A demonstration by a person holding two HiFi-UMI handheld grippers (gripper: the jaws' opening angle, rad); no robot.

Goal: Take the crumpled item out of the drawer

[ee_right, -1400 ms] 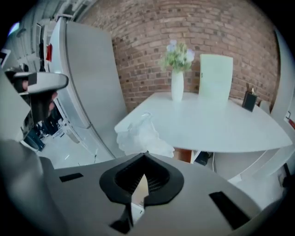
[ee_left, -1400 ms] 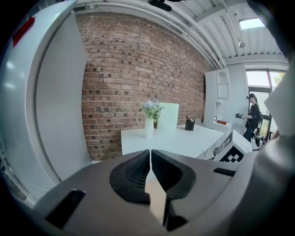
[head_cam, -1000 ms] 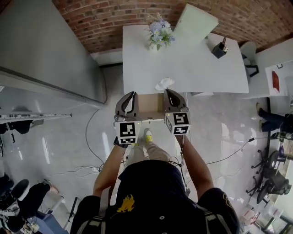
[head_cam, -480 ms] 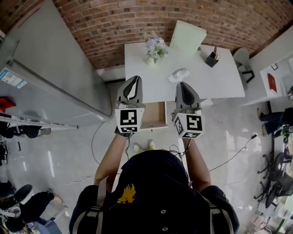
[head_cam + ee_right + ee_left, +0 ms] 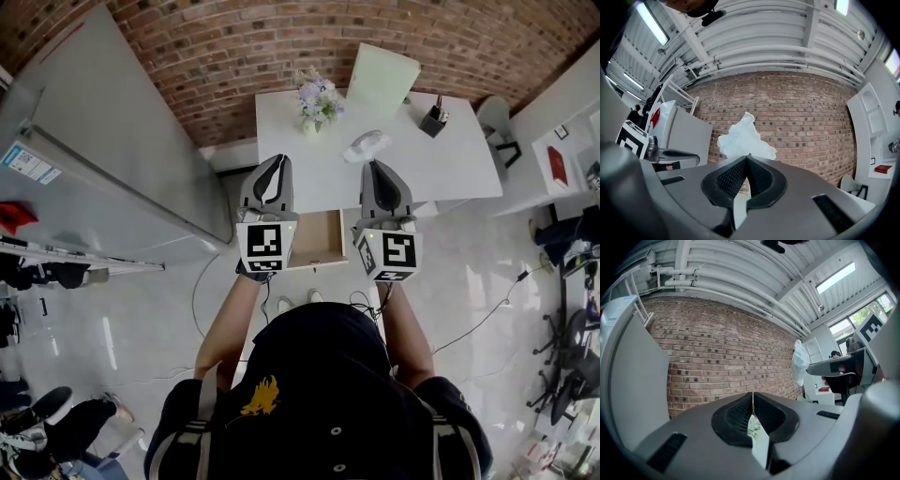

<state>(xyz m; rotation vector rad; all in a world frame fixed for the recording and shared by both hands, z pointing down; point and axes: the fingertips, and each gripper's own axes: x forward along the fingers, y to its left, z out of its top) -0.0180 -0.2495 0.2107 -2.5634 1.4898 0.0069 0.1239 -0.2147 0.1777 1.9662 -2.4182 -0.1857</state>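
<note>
Pinching the crumpled item (image 5: 743, 138) at its lower edge, the right hand-held gripper (image 5: 747, 157) has its jaws fully together, with only a thin fold of the white stuff caught between the pads. The rest stands free beyond the tips. The item is up in the air in front of the brick wall; in the head view it shows over the near part of the white table (image 5: 450, 164), well clear of the open drawer (image 5: 314, 239) below, and what shows of the drawer's inside looks bare.

It looks like tissue or thin paper, I cannot tell which. By my judgement it is very light, soft and easily crushed, with no stiffness to resist the pads. It is not slippery, but it could tear or slide out if only a single layer is caught. The best hold is a bunched fold near the thick middle, not a loose corner; the present grip seems to be near an edge, so quick swings are a risk.

In the right gripper view the wide part sits by the jaw tips and a narrow peak points away from them. Its long axis therefore runs roughly on from the gripper's own line, toward the wall.

The left hand-held gripper (image 5: 753, 395) is also closed, with nothing between its pads
</note>
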